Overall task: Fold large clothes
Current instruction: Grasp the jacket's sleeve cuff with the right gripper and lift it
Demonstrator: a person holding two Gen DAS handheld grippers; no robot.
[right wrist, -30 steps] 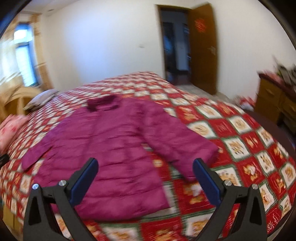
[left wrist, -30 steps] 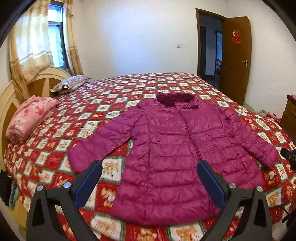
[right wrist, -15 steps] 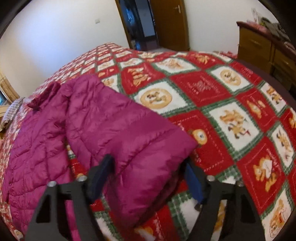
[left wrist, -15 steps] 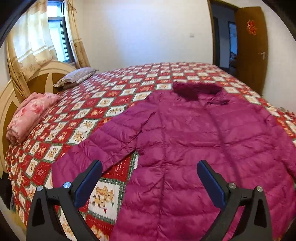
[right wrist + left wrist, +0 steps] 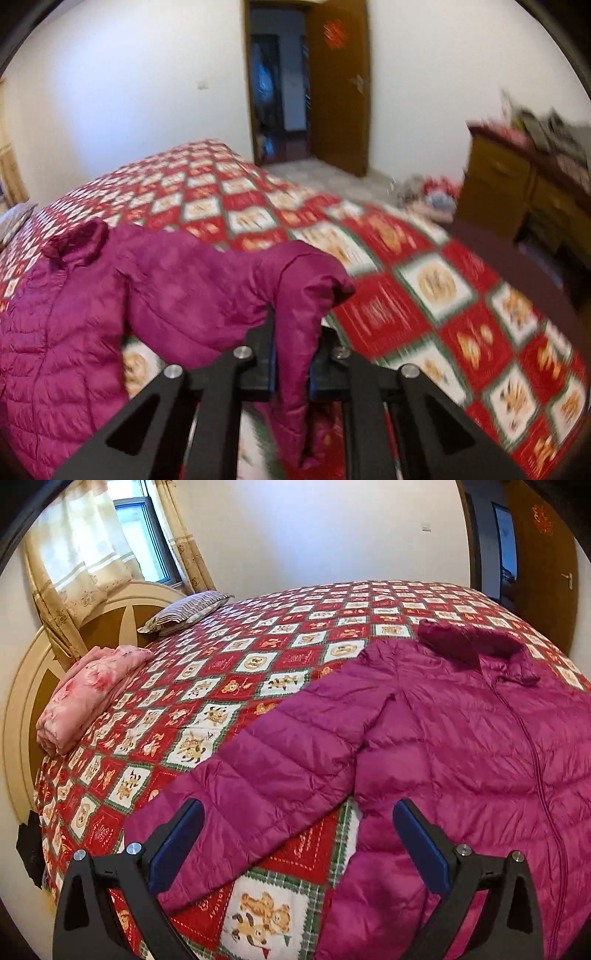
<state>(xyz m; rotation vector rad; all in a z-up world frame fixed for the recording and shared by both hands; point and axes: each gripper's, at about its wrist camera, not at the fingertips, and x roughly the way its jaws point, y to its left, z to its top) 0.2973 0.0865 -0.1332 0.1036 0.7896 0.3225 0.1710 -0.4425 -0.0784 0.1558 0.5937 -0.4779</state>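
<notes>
Magenta puffer jacket lies front-up on a red patchwork quilt; left gripper, jaws spread wide, hovers over one sleeve; right gripper pinches the other sleeve's cuff, lifted off the quilt.

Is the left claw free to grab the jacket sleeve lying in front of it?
Probably yes: the left claw is open, and the sleeve lies flat on the bedspread, with nothing covering it.
</notes>
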